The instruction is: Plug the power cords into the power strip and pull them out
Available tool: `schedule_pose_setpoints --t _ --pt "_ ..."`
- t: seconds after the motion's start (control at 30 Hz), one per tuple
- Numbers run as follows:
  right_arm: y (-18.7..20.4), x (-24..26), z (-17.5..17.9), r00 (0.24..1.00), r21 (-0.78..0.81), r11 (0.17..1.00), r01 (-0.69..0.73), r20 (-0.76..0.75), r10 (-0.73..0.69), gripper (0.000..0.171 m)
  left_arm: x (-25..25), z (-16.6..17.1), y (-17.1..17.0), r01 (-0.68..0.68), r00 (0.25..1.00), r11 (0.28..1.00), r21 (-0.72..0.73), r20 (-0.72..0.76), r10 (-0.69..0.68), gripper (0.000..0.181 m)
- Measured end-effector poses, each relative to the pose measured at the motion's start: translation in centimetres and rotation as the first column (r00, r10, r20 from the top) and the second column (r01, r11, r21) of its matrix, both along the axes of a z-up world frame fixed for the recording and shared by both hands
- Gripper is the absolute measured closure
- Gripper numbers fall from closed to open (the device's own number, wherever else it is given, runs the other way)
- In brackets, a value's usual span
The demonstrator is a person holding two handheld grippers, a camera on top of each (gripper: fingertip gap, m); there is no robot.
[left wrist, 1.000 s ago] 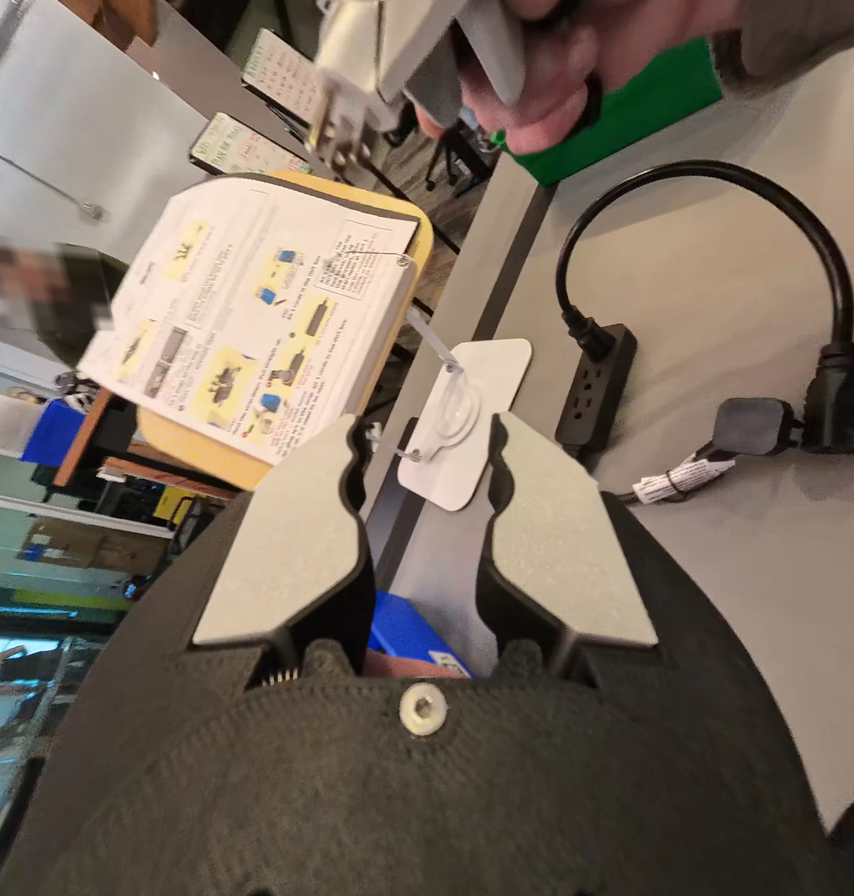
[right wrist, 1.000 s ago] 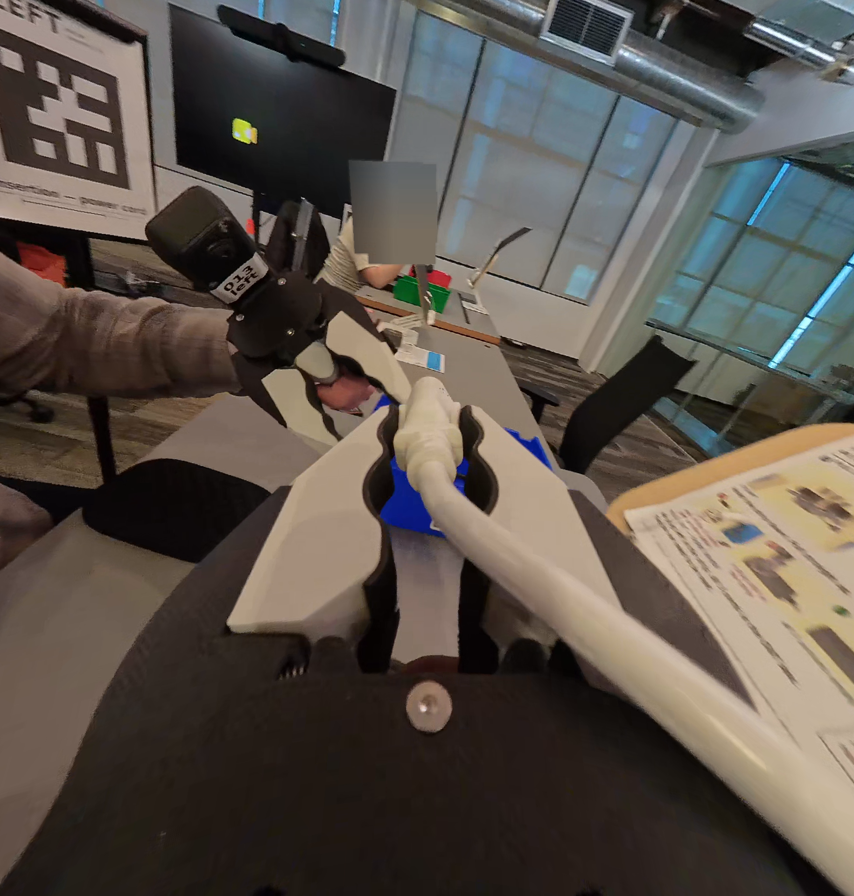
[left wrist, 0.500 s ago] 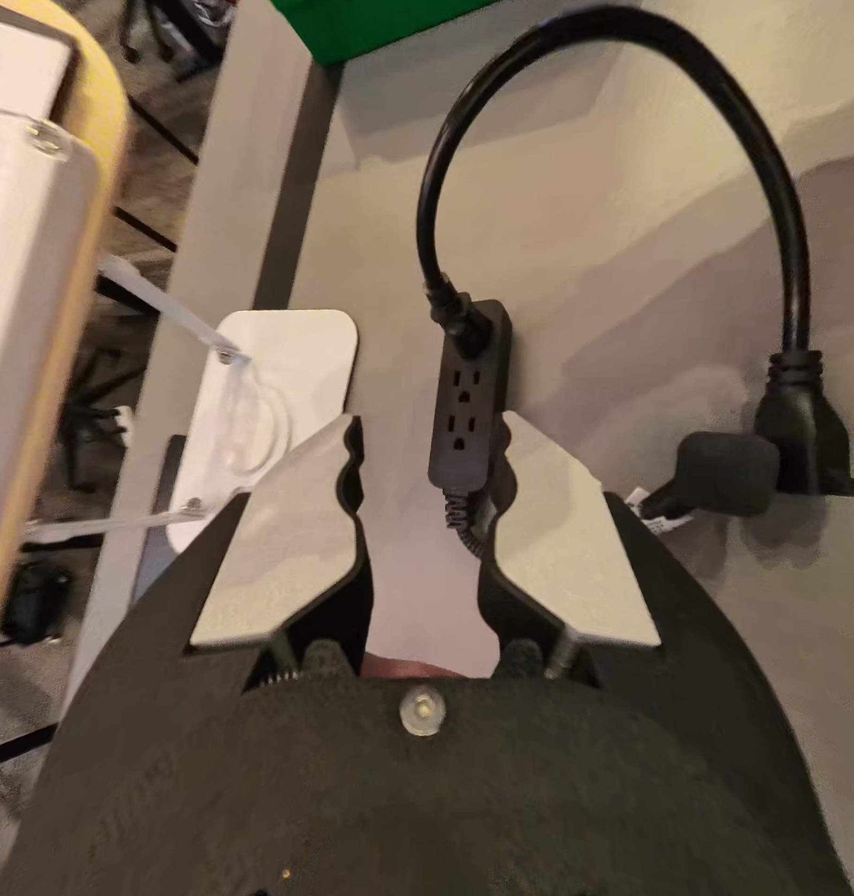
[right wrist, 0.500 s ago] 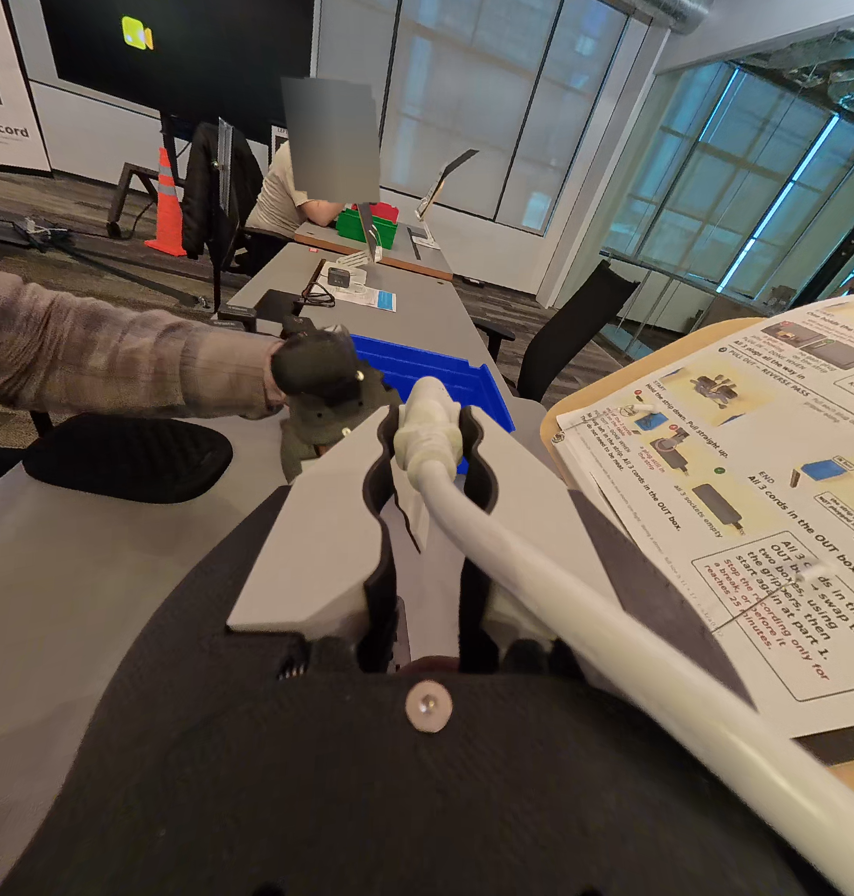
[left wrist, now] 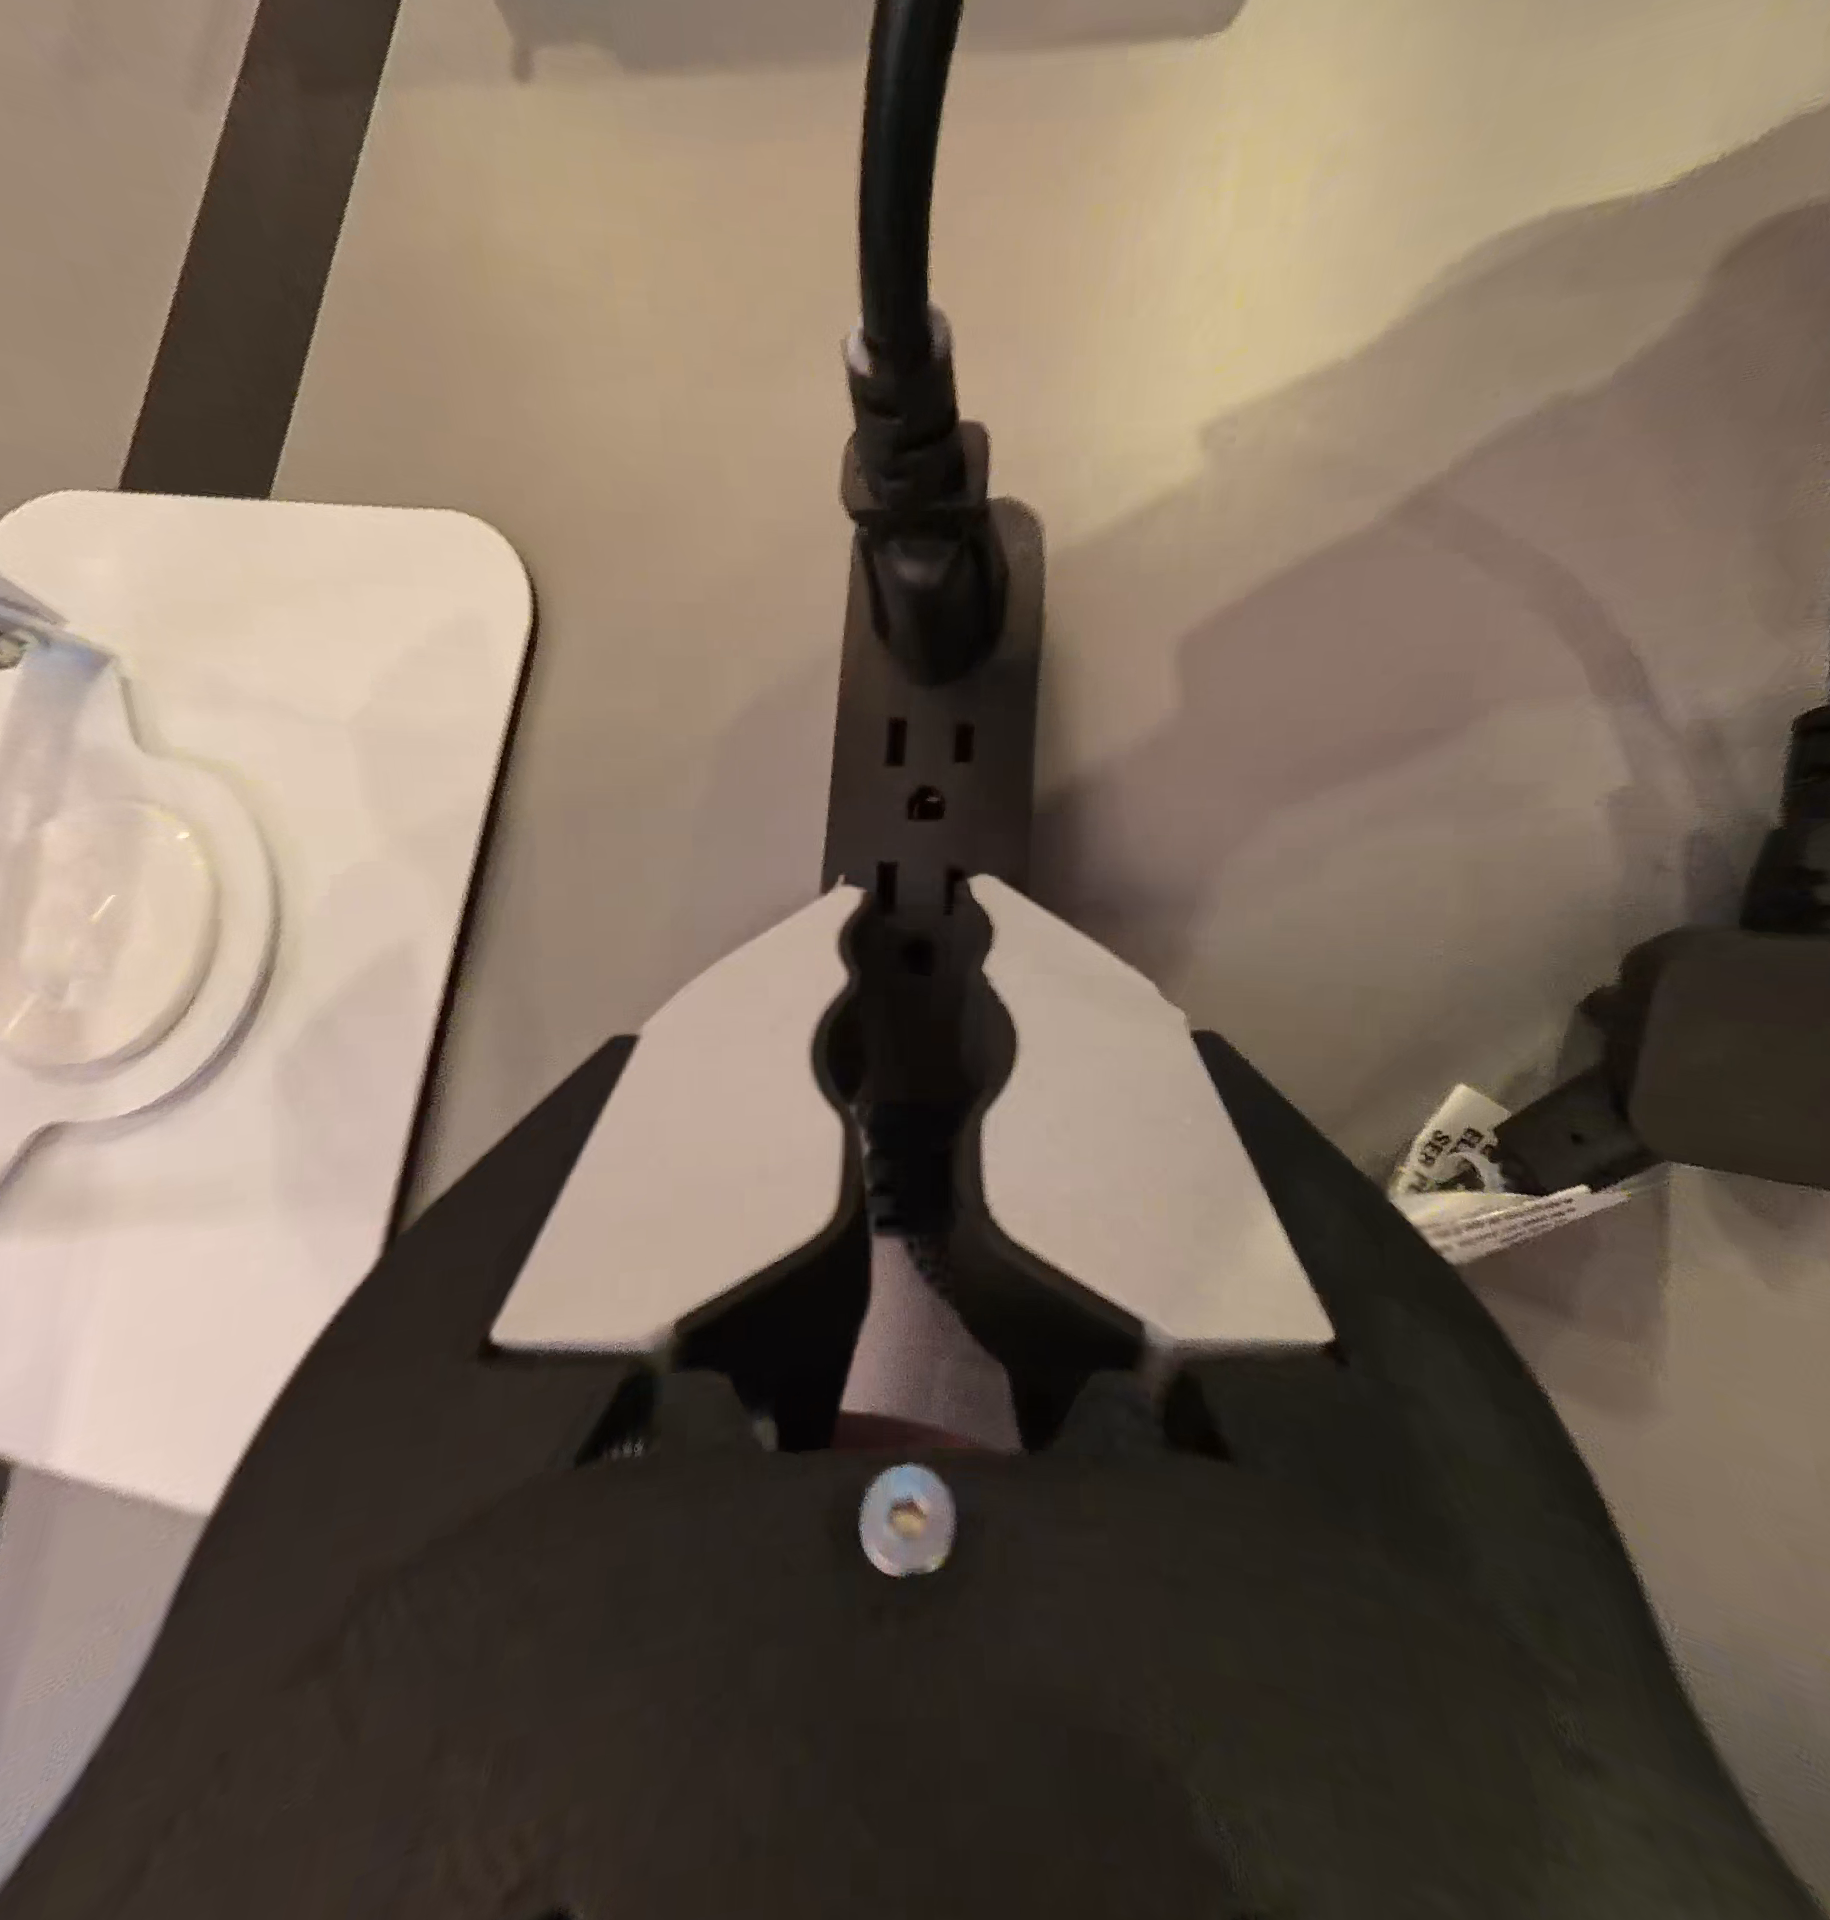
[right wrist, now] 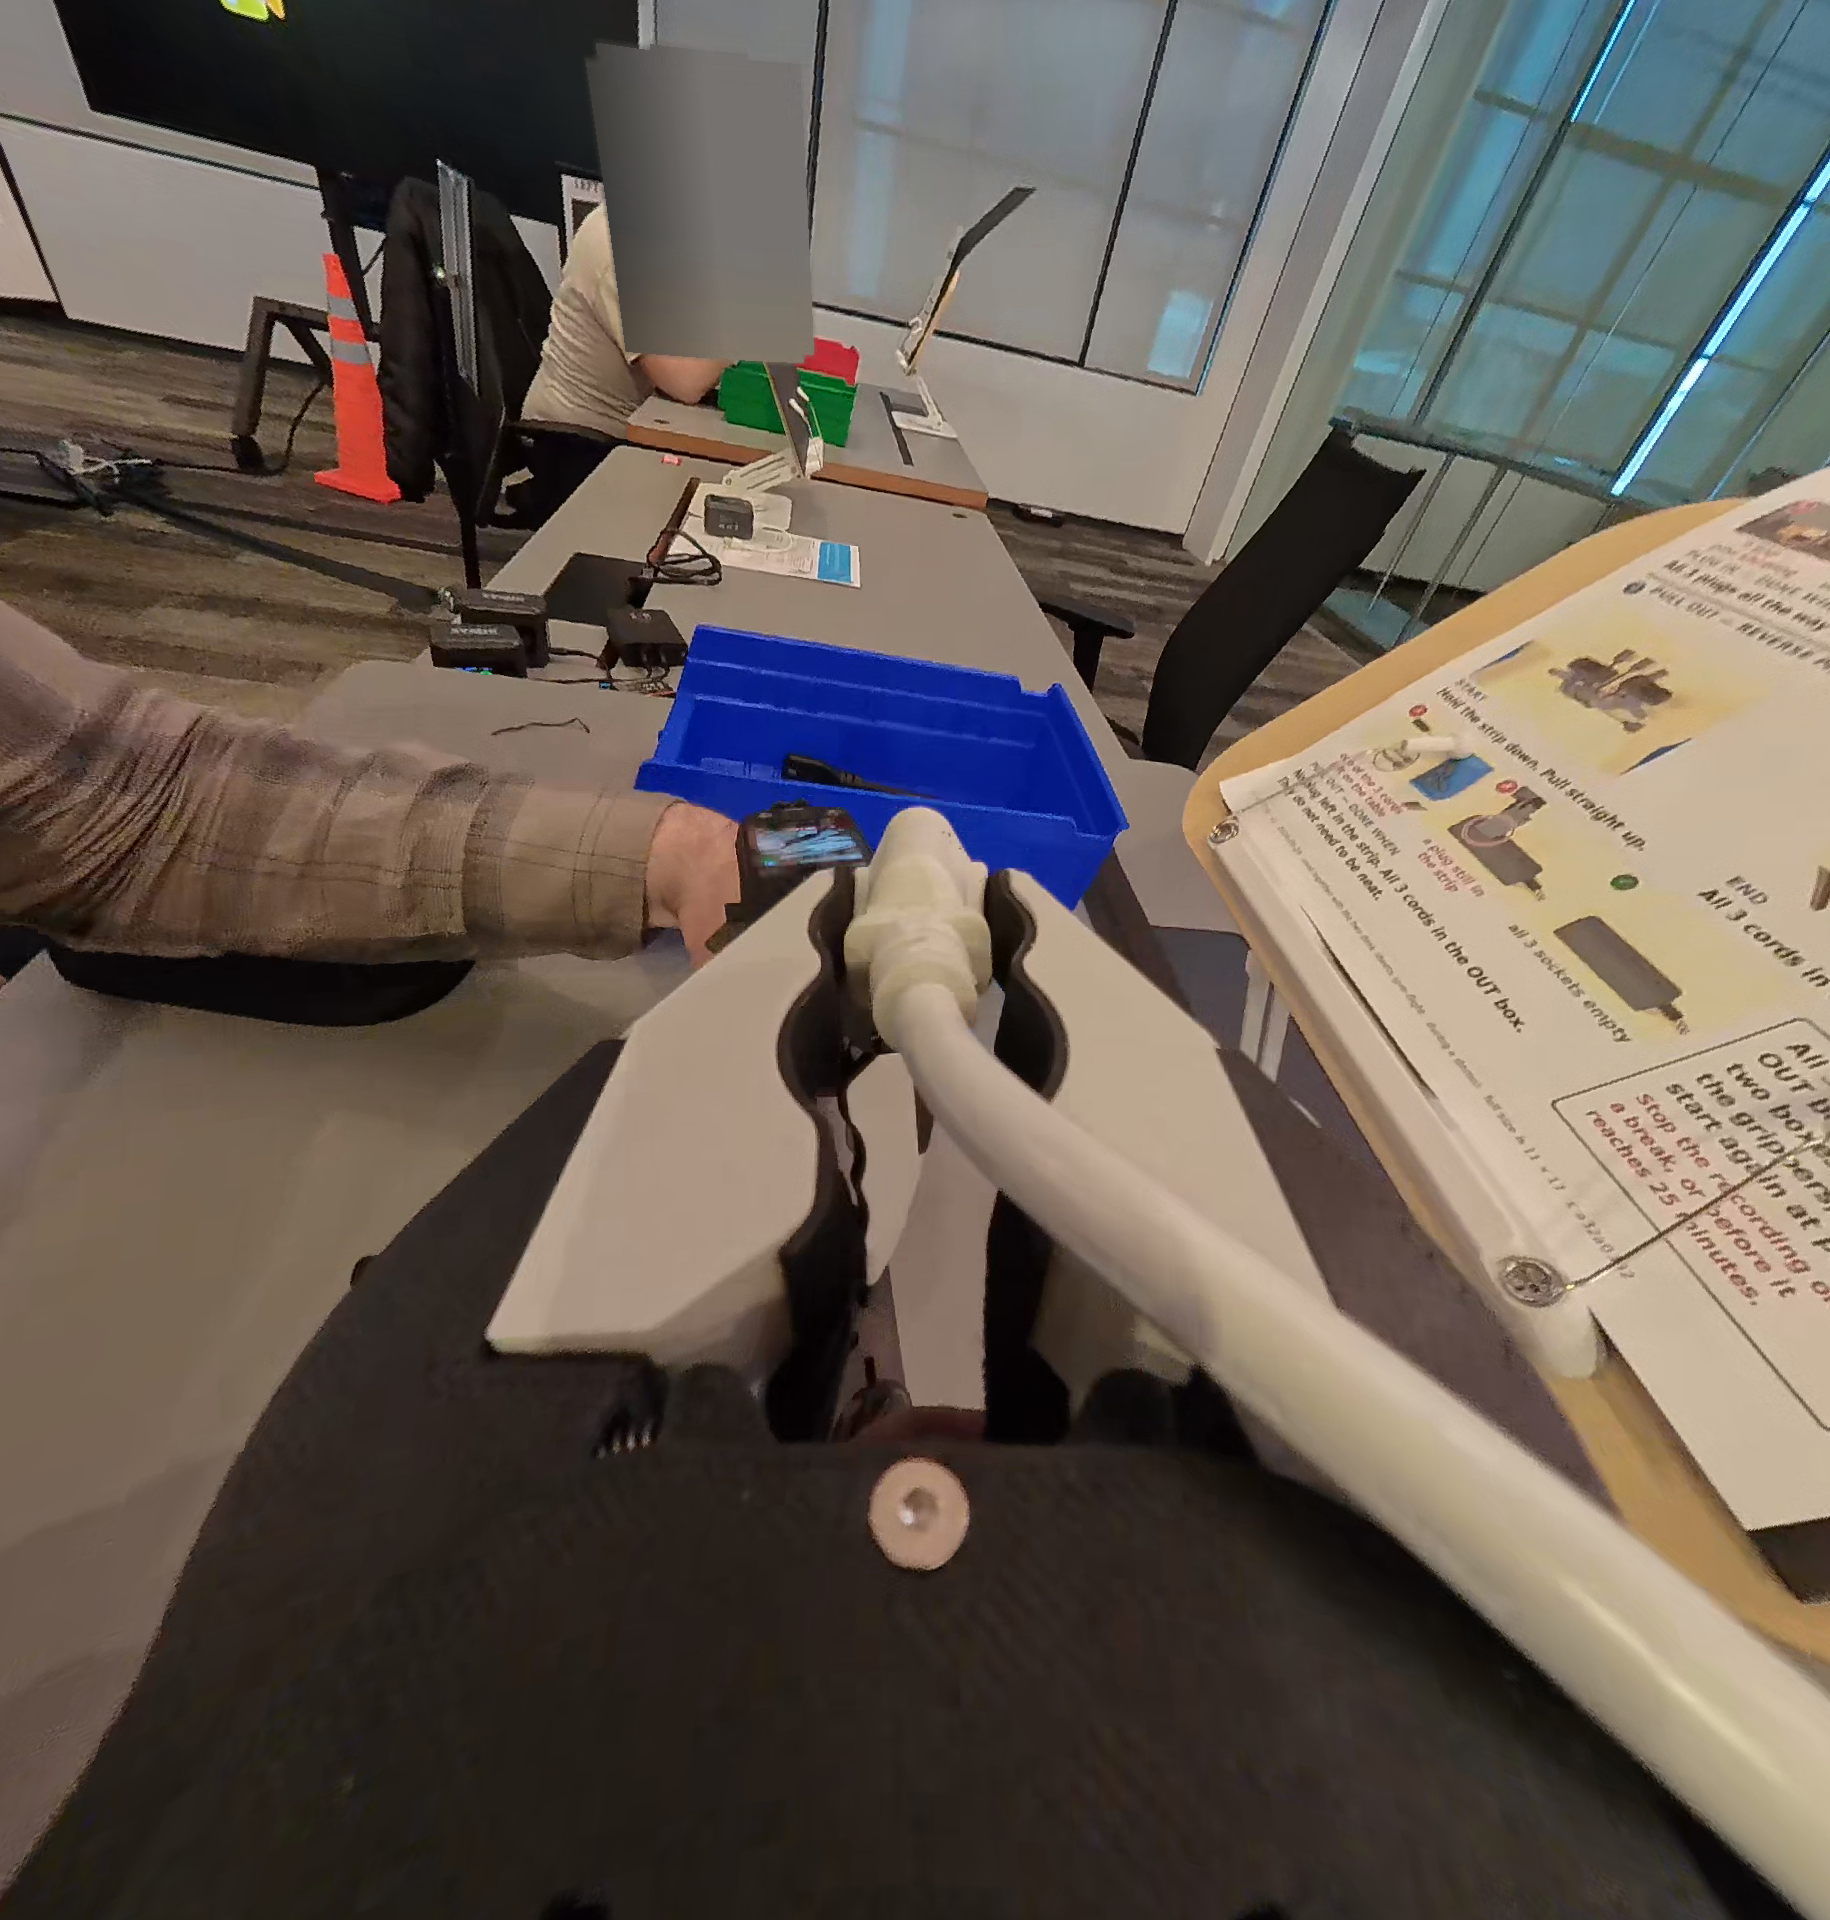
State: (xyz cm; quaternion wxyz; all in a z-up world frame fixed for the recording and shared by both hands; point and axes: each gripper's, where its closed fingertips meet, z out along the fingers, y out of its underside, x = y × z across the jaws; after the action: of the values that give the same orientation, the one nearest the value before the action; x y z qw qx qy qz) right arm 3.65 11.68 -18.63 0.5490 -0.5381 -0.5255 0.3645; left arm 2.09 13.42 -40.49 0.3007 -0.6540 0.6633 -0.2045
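In the left wrist view the black power strip [left wrist: 932, 769] lies on the grey table [left wrist: 578, 416]. A black cord's plug [left wrist: 916, 561] sits in its far socket; the middle socket is empty. My left gripper [left wrist: 913, 888] is shut on the strip's near end, over the near socket. In the right wrist view my right gripper [right wrist: 916, 883] is shut on a white plug [right wrist: 921, 920] held above the table, its prongs hidden. Its thick white cord [right wrist: 1306, 1351] trails back to the lower right.
A black plug [left wrist: 1763, 1049] and a black connector [left wrist: 1815, 831] lie right of the strip. A white stand base [left wrist: 236, 790] lies left of it. A blue bin [right wrist: 890, 758], a person's sleeved arm [right wrist: 267, 821] and a tilted instruction board [right wrist: 1617, 935] are ahead. The left gripper's tips are roughly 20 cm from the right gripper's. The black connector [left wrist: 1815, 831] is about 15 cm from my left fingertips.
My left gripper has come down onto the power strip and closed on its near end. My right gripper still holds the white plug; its view has tilted down and moved closer to the blue bin.
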Motion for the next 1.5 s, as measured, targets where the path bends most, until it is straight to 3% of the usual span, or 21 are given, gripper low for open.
schedule_pose_setpoints --t 0.1,0.2,0.23,0.33,0.5,0.93,1.27,1.5 --pt "0.3 -0.6 -1.0 1.0 -0.025 1.0 -0.005 0.03 0.006 0.147 0.0 0.0 0.0 -0.003 1.0 1.0 -0.003 0.014 0.003 0.168" --pt "0.3 -1.2 -1.9 0.998 -0.042 0.999 -0.012 0.054 0.014 0.149 -0.4 0.3 0.0 -0.003 1.0 1.0 -0.013 0.001 0.003 0.131" --pt "0.3 -1.4 -2.0 0.998 -0.048 0.999 -0.018 0.055 0.02 0.147 -0.5 0.7 0.1 -0.009 1.0 1.0 -0.02 0.023 0.009 0.129" --pt "0.2 -1.9 -2.4 0.998 -0.058 0.998 -0.025 0.063 0.029 0.148 -0.4 1.4 0.2 -0.017 0.996 0.998 -0.055 0.086 0.022 0.133" --pt "0.2 -2.2 -3.2 0.995 -0.072 0.997 -0.026 0.092 0.033 0.149 -0.7 -1.6 0.1 -0.025 0.999 0.998 -0.065 -0.029 0.023 0.138" --pt "0.7 -1.4 -5.3 0.972 -0.083 0.996 0.033 0.237 -0.012 0.148 -0.3 -1.7 0.2 0.003 1.0 0.999 -0.04 0.028 -0.002 0.138" --pt "0.4 -0.6 -8.8 0.844 -0.052 0.99 0.13 0.53 -0.083 0.148 0.0 -1.7 0.4 -0.001 0.999 1.0 -0.03 0.052 0.002 0.137" --pt "0.5 -0.7 -11.8 0.752 -0.08 0.982 0.172 0.654 -0.079 0.147 0.1 -1.7 0.6 0.001 0.998 0.999 -0.033 0.062 0.001 0.137"
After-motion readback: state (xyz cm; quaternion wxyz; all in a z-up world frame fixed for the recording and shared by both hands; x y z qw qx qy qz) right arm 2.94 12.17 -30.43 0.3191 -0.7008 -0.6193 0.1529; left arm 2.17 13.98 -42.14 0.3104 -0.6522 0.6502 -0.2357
